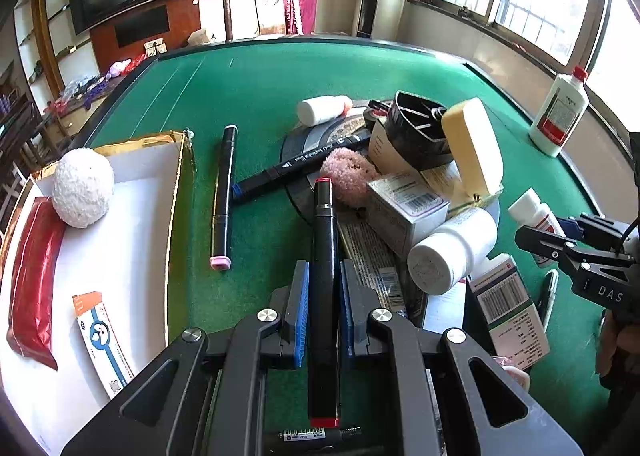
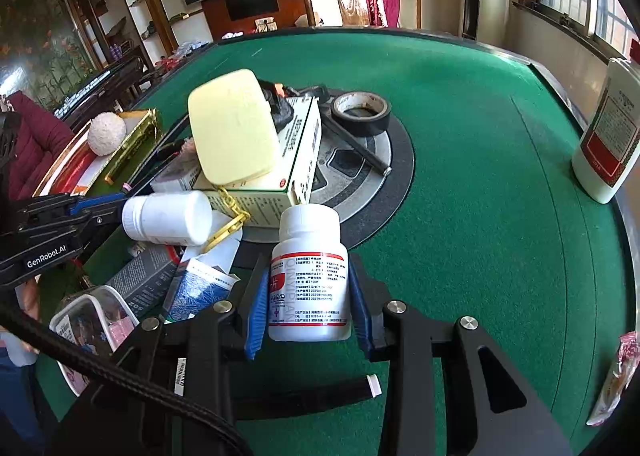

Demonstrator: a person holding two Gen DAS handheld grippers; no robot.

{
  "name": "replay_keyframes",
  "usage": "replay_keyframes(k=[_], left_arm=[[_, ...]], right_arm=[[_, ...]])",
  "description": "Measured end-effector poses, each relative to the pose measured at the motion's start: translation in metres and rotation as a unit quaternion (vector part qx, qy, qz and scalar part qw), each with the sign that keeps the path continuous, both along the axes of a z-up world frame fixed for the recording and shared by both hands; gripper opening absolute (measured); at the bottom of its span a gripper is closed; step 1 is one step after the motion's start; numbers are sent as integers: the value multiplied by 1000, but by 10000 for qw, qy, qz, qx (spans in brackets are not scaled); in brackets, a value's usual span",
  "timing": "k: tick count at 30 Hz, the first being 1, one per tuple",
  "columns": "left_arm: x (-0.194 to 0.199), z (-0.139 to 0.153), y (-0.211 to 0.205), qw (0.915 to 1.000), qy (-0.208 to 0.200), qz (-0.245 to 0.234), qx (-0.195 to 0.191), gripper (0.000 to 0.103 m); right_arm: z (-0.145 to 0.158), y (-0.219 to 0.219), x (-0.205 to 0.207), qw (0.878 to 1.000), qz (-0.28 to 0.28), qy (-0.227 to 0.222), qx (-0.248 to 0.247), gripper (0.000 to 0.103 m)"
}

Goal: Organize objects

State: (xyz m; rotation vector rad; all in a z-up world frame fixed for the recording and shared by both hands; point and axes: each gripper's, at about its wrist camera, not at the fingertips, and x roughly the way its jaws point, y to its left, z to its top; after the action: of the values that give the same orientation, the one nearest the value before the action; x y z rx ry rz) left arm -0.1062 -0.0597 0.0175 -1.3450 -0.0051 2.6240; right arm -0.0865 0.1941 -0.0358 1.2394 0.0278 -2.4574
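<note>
Two hand-held grippers work over a green felt table piled with clutter. The left gripper is clamped on a black marker with red caps, lifted above the felt, its length running along the fingers. The right gripper is clamped on a white pill bottle with a red-banded label, held upright just in front of the pile. To do this step well, the marker probably wants carrying left to the open white-lined box and lowering onto bare lining beside the white fuzzy ball and red packet, before the jaws part. The left wrist view alone shows the box floor and two more markers on the felt, one pink-capped; the right wrist view alone shows a roll of black tape behind the pile.
</note>
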Motion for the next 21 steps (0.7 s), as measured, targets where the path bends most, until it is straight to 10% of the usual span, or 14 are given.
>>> replay_keyframes(k=[21], left_arm=[[13, 42, -66, 9952, 491, 137, 830, 12]], right_arm=[[45, -38, 28, 9942, 93, 435, -974, 33]])
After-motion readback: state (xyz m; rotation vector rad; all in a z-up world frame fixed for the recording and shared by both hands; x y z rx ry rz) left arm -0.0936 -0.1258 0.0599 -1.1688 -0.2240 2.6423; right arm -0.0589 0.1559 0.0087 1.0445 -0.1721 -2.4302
